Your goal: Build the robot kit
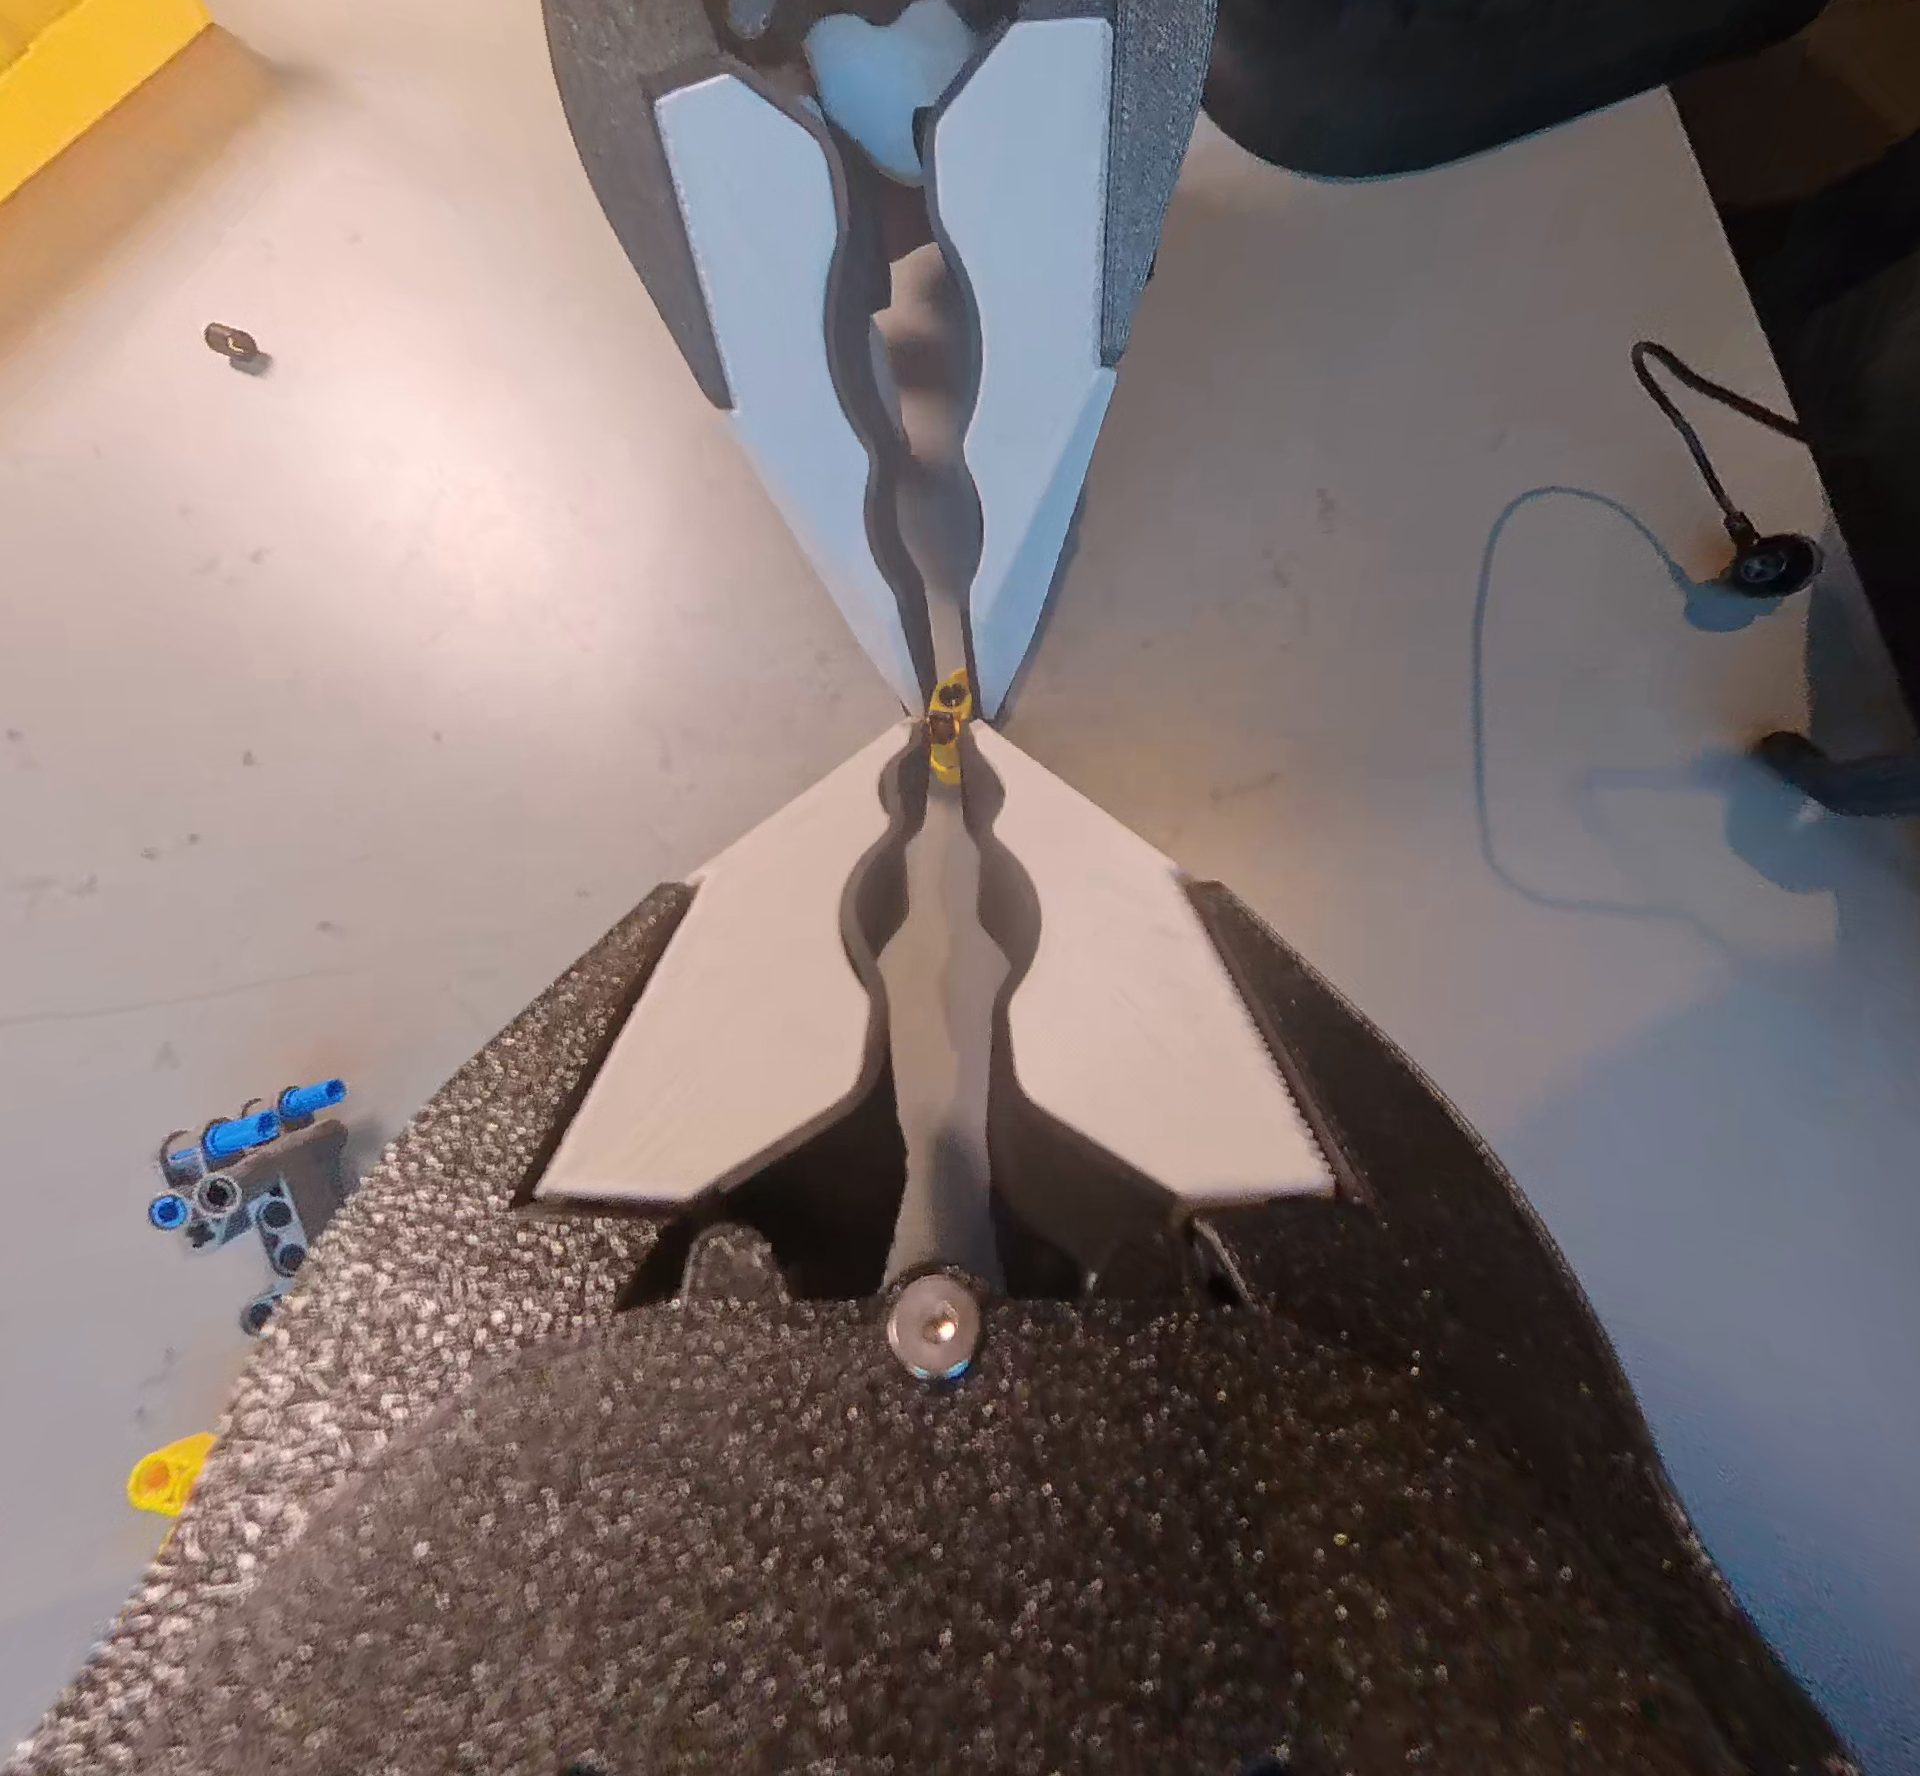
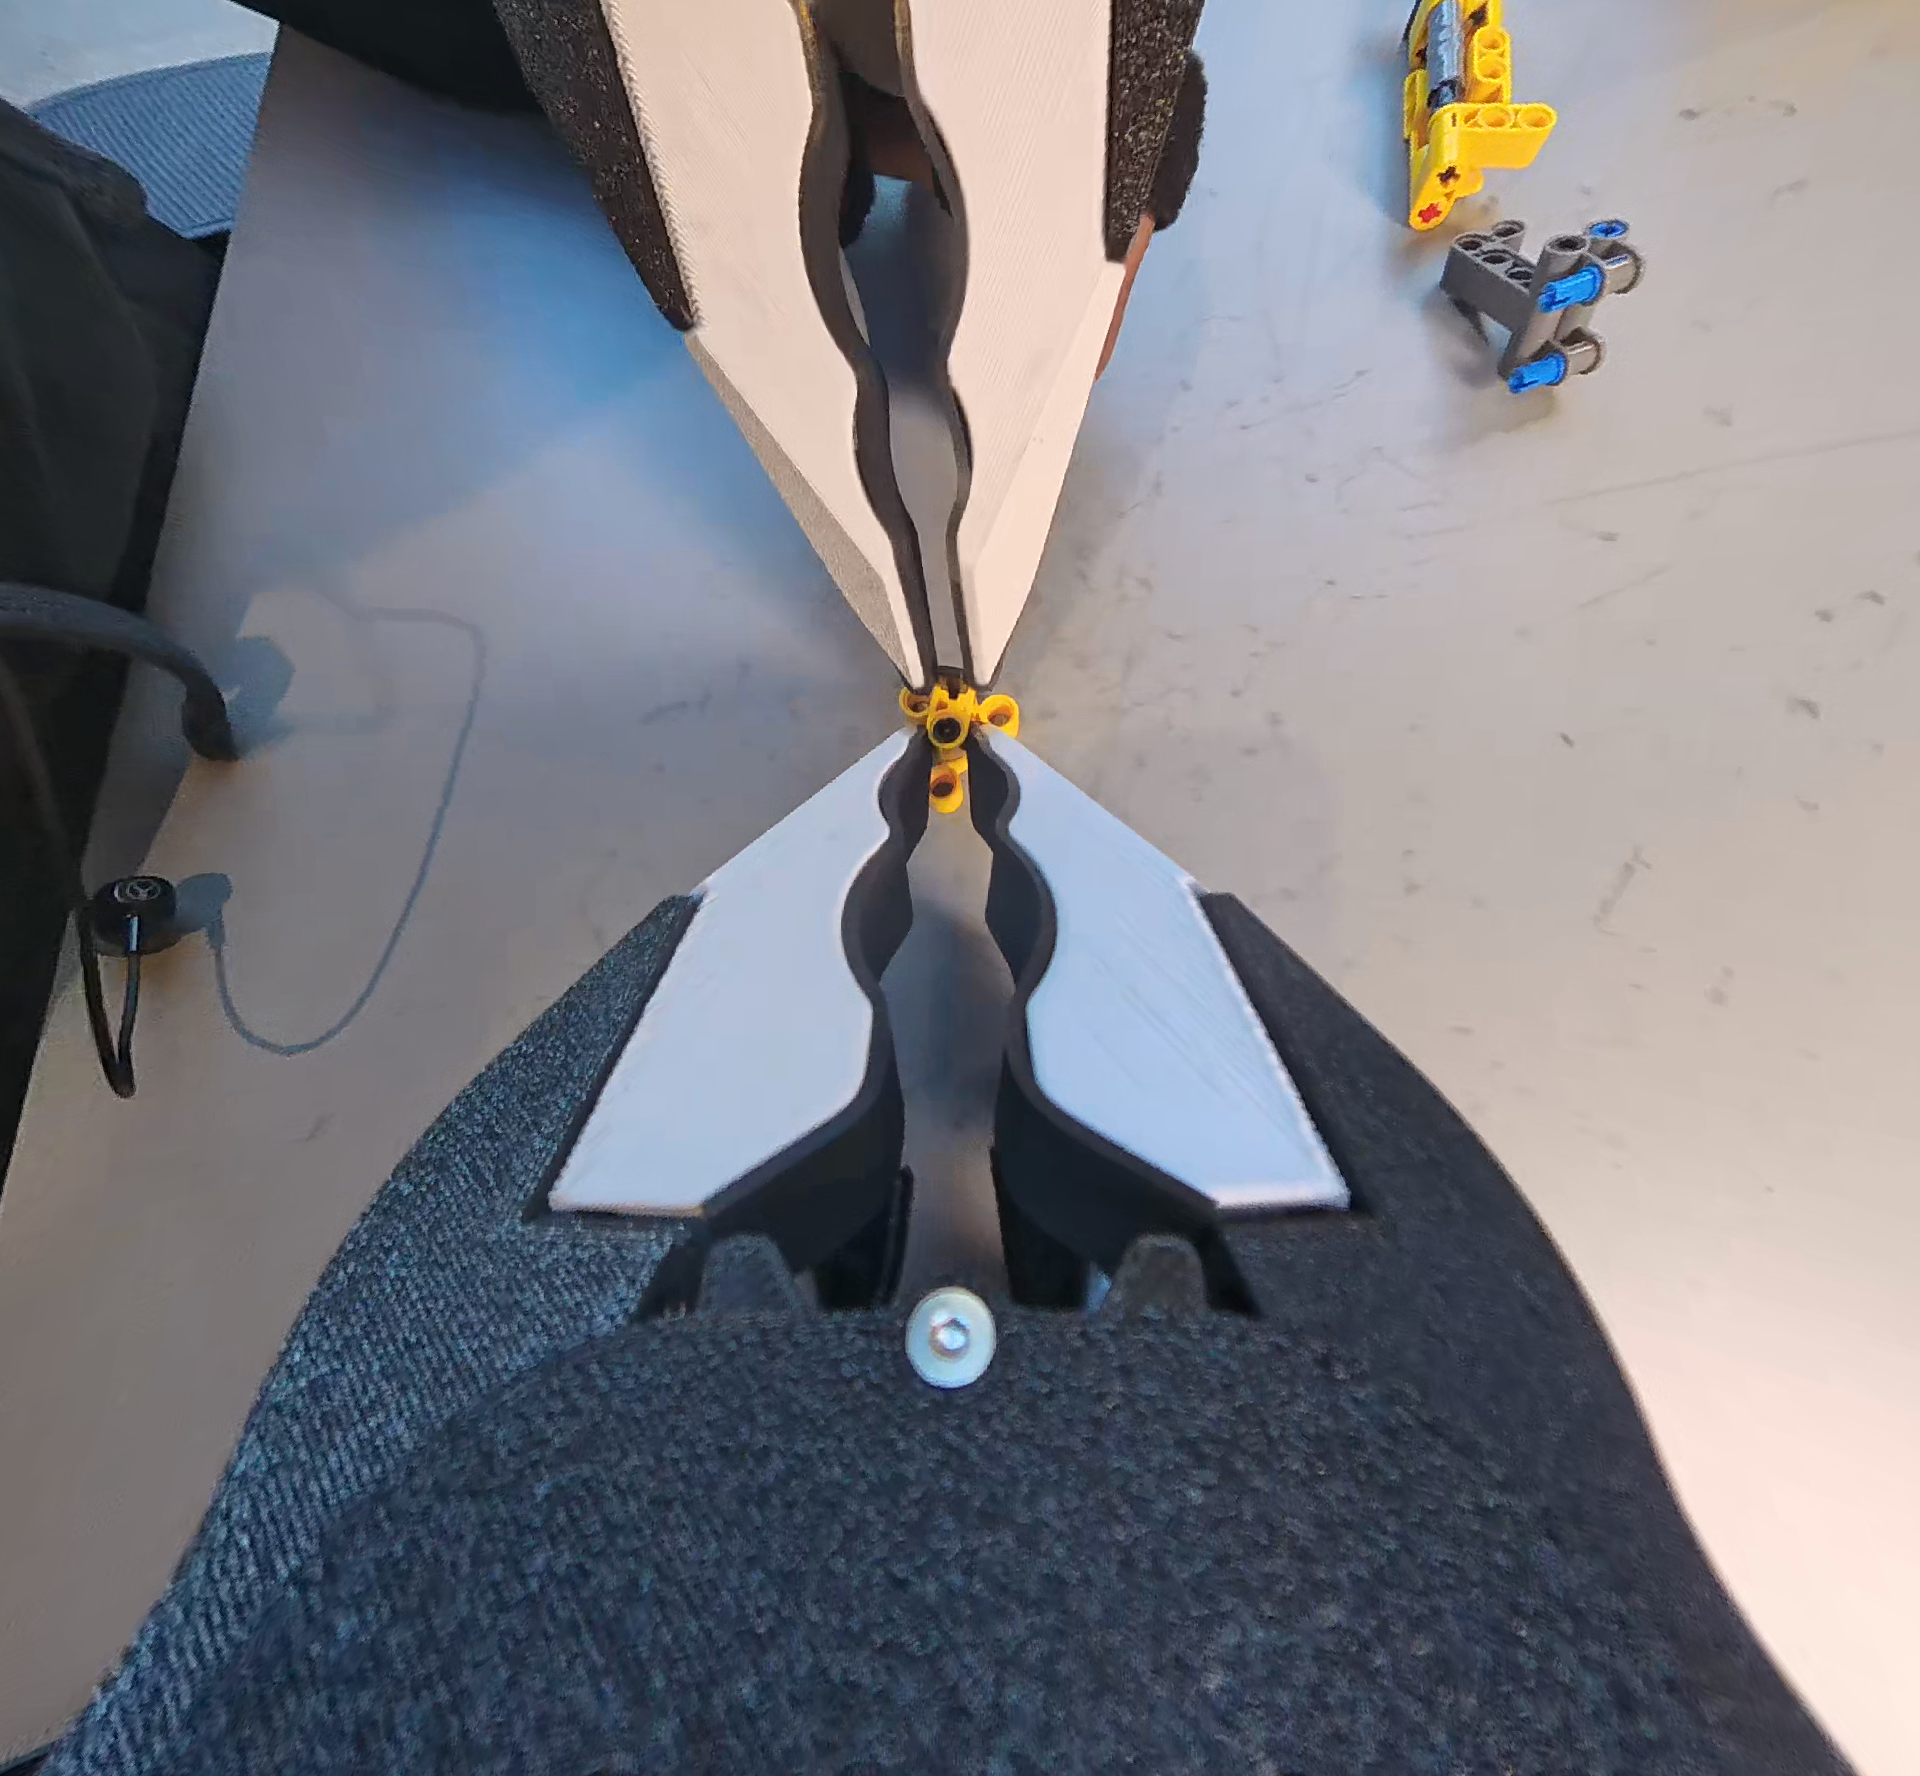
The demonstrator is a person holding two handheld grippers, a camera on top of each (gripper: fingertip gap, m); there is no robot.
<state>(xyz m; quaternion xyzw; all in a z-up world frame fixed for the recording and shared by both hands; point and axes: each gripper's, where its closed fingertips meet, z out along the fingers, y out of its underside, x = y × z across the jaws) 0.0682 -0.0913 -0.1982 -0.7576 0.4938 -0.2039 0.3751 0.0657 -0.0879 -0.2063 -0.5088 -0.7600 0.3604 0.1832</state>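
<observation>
Left gripper [image 1: 940, 727], speckled black shell, pale wedge fingers, pinches small yellow holed connector [image 1: 948, 724] tip-to-tip with right gripper [image 2: 943, 752], likewise clamped on it, above scuffed grey table [image 2: 1455, 791]. Grey-blue pin assembly [image 2: 1548, 298] far right.

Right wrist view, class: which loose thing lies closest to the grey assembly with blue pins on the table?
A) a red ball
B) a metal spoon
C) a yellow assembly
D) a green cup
C: the yellow assembly lies just beyond the grey assembly with blue pins on the table.
</observation>
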